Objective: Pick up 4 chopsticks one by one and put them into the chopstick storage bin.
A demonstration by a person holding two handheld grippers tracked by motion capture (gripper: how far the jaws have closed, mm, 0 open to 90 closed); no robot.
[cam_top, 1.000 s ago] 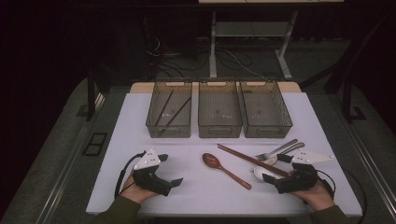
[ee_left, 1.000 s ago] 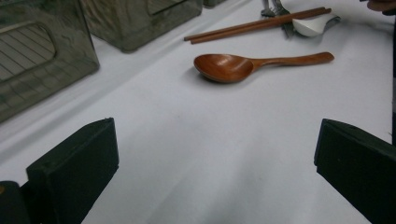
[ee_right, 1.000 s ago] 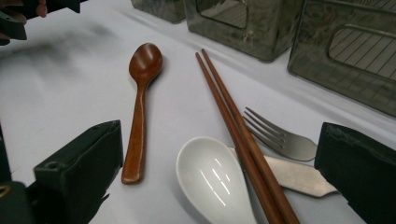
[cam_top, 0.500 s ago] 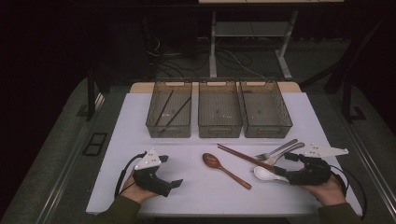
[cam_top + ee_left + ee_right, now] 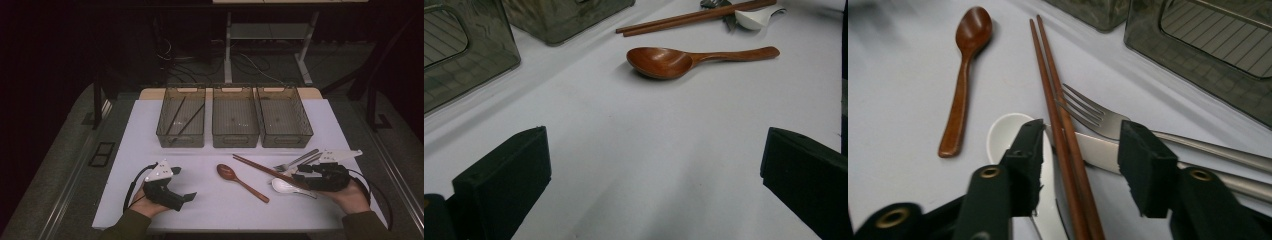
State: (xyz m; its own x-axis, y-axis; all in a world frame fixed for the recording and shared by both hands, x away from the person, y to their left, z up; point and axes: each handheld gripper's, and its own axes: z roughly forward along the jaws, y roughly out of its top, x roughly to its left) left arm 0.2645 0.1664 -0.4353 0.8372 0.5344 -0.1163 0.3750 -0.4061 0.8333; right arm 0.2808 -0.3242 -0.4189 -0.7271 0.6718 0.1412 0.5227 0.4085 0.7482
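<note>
Since a second ago the right tool [image 5: 1080, 165] has shifted sideways toward the worktop's right edge, and its jaws have just been closing. They now stand partly closed around the pair of brown chopsticks [image 5: 1063, 135], which run straight up between the two black pads; a gap shows on each side, so the pads do not press on them. Under the left pad lies the white ceramic spoon [image 5: 1003, 131], its bowl just beside the chopsticks. A metal knife [image 5: 1098, 150] and a fork [image 5: 1098, 120] cross under the chopsticks toward the right pad. Farther off, left of the chopsticks, the wooden spoon [image 5: 240, 181] lies alone on the white worktop [image 5: 215, 210]. Beyond stand three smoky plastic bins [image 5: 235, 122] in a row, the left one holding dark chopsticks. The left tool [image 5: 186, 199] rests at the near left with jaws wide apart and nothing between them.
</note>
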